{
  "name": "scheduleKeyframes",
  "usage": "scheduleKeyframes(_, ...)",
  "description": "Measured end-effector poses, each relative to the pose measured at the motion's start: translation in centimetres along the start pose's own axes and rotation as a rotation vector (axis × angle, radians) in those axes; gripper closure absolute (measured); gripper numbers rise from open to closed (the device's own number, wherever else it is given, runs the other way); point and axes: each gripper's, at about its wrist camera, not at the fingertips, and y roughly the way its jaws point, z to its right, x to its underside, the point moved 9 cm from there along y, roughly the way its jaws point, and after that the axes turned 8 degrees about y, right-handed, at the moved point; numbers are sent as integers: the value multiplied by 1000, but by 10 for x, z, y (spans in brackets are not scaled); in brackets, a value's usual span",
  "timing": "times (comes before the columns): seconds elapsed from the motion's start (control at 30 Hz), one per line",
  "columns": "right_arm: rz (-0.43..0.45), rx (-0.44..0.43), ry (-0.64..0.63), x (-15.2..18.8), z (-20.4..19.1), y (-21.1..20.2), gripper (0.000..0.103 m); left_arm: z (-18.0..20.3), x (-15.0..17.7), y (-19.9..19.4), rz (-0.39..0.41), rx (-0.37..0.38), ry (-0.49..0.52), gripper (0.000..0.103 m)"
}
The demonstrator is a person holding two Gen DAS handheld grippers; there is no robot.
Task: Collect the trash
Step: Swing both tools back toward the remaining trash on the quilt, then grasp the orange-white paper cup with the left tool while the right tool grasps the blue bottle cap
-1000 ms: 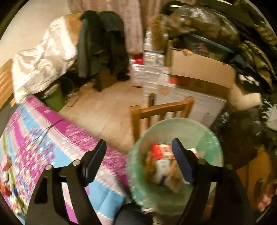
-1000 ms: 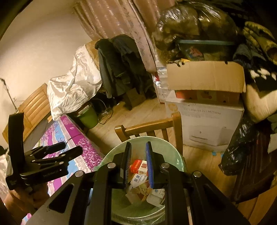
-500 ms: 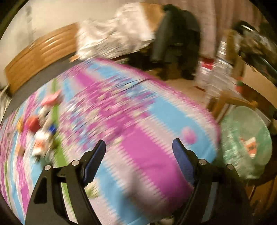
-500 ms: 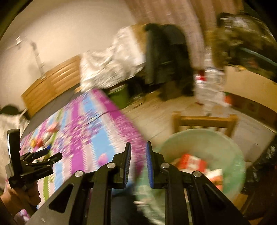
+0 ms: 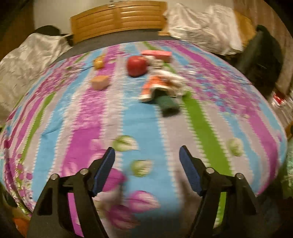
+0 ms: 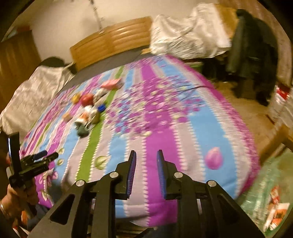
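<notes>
- 2 grippers hang over the near end of the bed, both empty. The left gripper (image 5: 147, 155) has its jaws well apart and closing, with only bedspread between them; the right gripper (image 6: 146, 161) has its jaws a narrow gap apart and opening, also with nothing between them.
- Beneath both lies the striped floral bedspread (image 5: 139, 117), soft and loose, so anything on it can sink or slide when pushed rather than sit firm.
- Farther up the bed, well apart from either gripper, sits the trash pile (image 5: 161, 87): a crumpled orange-and-white wrapper (image 5: 152, 86), a dark green piece (image 5: 167, 104) touching it, and pale crumpled scraps behind. It is blurred, so finer detail is hard to tell.
- Those wrappers look light, thin and crushable; I would take one at a raised fold or a free edge, pinching firmly, since a flat film on cloth is slippery and the jaws may grab bedspread with it.
- Near the pile are a red apple-like ball (image 5: 137, 66), a pink box (image 5: 157, 54), a tan block (image 5: 100, 82) and a small yellow thing (image 5: 98, 63). The ball seems smooth, round and likely to roll, so a wide grip across its middle suits it; the boxes look stiff and light, easy to take across their 2 flat sides.
- Off the bed's right corner, the green bin (image 6: 272, 186) already holds cartons and paper.
- Beyond stand the wooden headboard (image 5: 119, 16) and white covered heaps (image 5: 201, 31).
</notes>
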Motion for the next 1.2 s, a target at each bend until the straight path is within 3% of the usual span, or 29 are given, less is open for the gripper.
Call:
scheduleKeyframes(0.13, -54, -47, -35, -2, -30, 35, 78, -25, -7, 7, 16, -29, -26, 43)
scheduleKeyframes(0.27, -97, -91, -80, -17, -63, 79, 77, -25, -23, 20, 43, -33, 33, 51)
scheduleKeyframes(0.3, -105, -102, -90, -22, -71, 90, 75, -24, -29, 25, 49, -40, 54, 53)
scheduleKeyframes(0.37, -113, -128, -111, -36, -89, 113, 62, -23, -40, 35, 63, -43, 85, 54)
scheduleKeyframes(0.43, -127, -145, -136, -48, -105, 135, 59, -21, -55, 48, 74, -24, 109, 54)
scheduleKeyframes(0.83, -198, -186, -199, -101, -165, 251, 59, 10, -87, 95, 66, 64, 290, 54)
scheduleKeyframes(0.97, -208, -134, -256, -106, -173, 284, 59, 11, -95, 111, 49, 73, 299, 65)
scheduleKeyframes(1.2, -240, -189, -280, -111, -188, 315, 59, 3, -102, 132, 21, 97, 239, 66)
